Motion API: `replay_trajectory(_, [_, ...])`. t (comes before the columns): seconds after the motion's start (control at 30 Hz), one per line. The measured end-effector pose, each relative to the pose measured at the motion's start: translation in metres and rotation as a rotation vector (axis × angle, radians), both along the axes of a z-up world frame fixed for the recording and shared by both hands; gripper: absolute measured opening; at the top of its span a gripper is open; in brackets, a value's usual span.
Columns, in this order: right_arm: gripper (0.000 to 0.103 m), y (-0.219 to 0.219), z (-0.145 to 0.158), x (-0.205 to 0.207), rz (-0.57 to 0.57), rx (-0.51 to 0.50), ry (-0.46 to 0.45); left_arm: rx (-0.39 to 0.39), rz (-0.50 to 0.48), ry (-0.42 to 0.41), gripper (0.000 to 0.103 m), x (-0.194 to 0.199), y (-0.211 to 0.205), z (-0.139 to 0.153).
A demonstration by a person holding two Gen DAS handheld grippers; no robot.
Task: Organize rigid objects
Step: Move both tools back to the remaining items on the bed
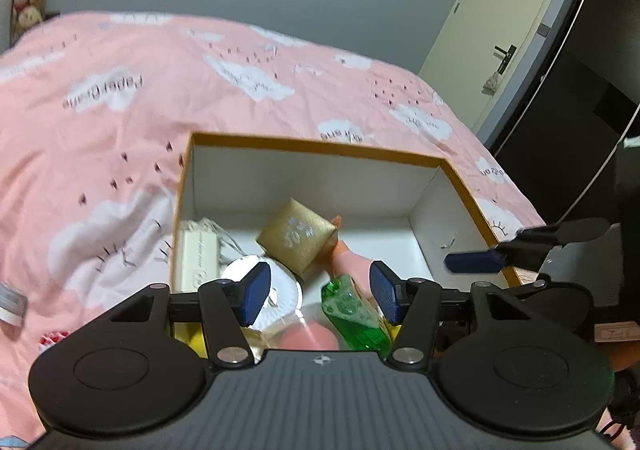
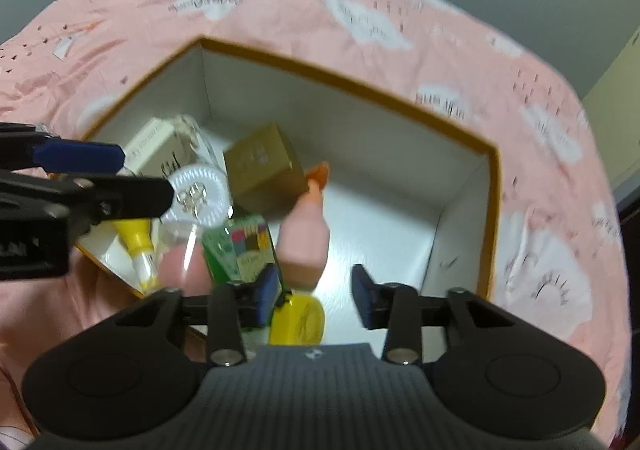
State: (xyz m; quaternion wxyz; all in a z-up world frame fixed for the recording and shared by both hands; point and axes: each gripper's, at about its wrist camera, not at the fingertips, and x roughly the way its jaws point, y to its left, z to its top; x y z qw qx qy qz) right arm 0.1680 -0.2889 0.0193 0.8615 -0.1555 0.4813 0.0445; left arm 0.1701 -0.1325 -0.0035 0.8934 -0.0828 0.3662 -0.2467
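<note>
only thing i can actually read is "Paper Crane", printed upside down on a white cloud on the pink bedspread (image 1: 120,153), around 10 o'clock in the left wrist view. Labels on the green bottle (image 1: 354,314) and cream box (image 1: 198,260) are too blurry.

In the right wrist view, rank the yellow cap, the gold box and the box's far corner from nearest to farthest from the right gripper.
From the right gripper:
1. Yellow cap, just below its fingers.
2. Gold box, mid-box, tilted, left of centre.
3. Far corner of the cardboard box, upper left, on the pink bedspread.
</note>
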Motion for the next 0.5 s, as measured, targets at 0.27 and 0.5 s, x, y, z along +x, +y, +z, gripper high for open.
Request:
replay_trajectory(0.27, [0.062, 0.031, 0.018, -0.022, 0.086, -0.038, -0.162, 0.024, 0.082, -0.158, 0.065, -0.022, 0.021, 0.019])
replay_trajectory(0.5, [0.077, 0.064, 0.027, -0.037, 0.158, 0.050, -0.244, 0.036, 0.169, -0.212, 0.071, -0.032, 0.056, 0.031])
